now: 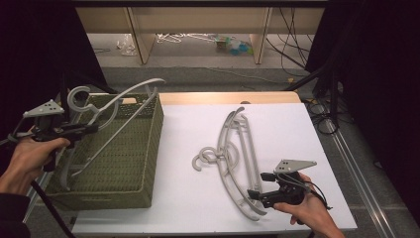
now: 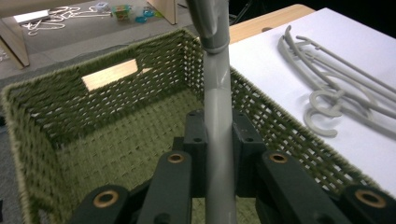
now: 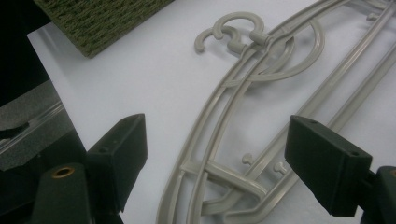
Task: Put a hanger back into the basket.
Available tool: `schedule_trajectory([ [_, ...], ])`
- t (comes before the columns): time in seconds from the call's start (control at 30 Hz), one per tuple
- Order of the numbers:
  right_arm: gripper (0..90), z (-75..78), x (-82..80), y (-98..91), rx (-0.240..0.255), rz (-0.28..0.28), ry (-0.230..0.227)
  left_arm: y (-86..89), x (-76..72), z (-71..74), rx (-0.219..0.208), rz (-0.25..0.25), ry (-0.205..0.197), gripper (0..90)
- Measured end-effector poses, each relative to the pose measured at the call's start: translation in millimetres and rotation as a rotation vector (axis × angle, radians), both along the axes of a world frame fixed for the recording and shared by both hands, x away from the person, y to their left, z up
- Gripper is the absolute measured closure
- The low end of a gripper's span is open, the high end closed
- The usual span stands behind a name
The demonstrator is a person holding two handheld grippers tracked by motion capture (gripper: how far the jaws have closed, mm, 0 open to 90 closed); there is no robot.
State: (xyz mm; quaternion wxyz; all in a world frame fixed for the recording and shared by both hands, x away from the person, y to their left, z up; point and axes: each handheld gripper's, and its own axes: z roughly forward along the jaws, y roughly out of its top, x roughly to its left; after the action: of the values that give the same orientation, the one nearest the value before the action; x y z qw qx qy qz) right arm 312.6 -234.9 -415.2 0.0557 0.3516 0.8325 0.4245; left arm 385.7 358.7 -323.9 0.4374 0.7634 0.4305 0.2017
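Your left gripper [image 1: 88, 130] hangs over the left part of the olive-green woven rectangular basket [image 1: 143, 163], and its fingers [image 2: 198, 140] are clamped tight on the bar of a grey plastic clothes hanger [image 1: 116, 106]. In the left gripper view the grey bar runs straight up between the two black pads, pinched on both sides. That held hanger is tilted: its hook sits high near the basket's far left corner, one curved arm rises out past the far rim, and the lower end reaches down inside the basket toward the near left wall. The basket stands on the left end of the white bench [image 1: 188, 198], touching its surface, with a cut-out handle slot in the far wall. Apart from the held hanger, the woven floor in the left gripper view is bare.

Your right gripper [image 1: 257, 186] rests low at the near right of the bench, fingers [image 3: 123, 154] spread wide and pressing on nothing. They straddle the near end of a pile of grey plastic hangers [image 1: 237, 148] lying flat on the bench, well apart from the basket. Their hooks point left, toward the basket. How many lie in the pile you cannot tell for sure; at least two overlap.
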Motion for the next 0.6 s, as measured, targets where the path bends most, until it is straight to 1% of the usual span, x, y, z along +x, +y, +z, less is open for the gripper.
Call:
schedule_trajectory([
  [0.1,21.8,-0.6,0.0,0.4,0.004,0.002,0.000,5.9,-1.1,-7.6,0.003,0.015,0.008,78.9],
  [0.2,21.8,-0.8,-0.2,0.2,-0.002,0.002,0.009,12.2,-1.9,-14.0,0.021,0.031,0.022,79.0],
  [0.23,21.8,-1.0,-0.1,0.2,-0.002,0.002,0.010,12.2,-1.9,-14.0,0.021,0.031,0.022,78.9],
  [0.27,21.8,-1.0,-0.1,0.2,-0.002,0.002,0.010,14.0,-2.3,-16.1,0.021,0.044,0.029,78.9],
  [0.3,21.8,-1.3,0.0,0.2,-0.004,0.002,0.010,16.8,-2.1,-17.2,0.044,0.043,0.036,79.0],
  [0.33,21.8,-1.5,0.1,0.2,-0.005,0.003,0.010,17.8,-2.3,-19.1,0.048,0.055,0.046,78.9],
  [0.37,21.8,-1.9,0.4,0.2,-0.005,0.005,0.007,18.4,-1.7,-22.3,0.037,0.055,0.044,78.9],
  [0.4,21.8,-1.9,0.4,0.2,-0.005,0.005,0.007,19.1,-1.6,-25.0,0.042,0.057,0.054,78.9],
  [0.47,21.8,-2.3,0.5,0.7,-0.007,0.011,0.017,19.1,-0.6,-31.2,0.067,0.055,0.081,78.9],
  [0.57,21.8,-2.9,0.3,0.9,-0.008,0.008,0.017,17.7,0.8,-34.4,0.072,0.053,0.092,78.9],
  [0.6,21.8,-4.0,0.9,1.1,-0.011,0.010,0.007,17.1,2.3,-36.2,0.086,0.057,0.105,78.9],
])
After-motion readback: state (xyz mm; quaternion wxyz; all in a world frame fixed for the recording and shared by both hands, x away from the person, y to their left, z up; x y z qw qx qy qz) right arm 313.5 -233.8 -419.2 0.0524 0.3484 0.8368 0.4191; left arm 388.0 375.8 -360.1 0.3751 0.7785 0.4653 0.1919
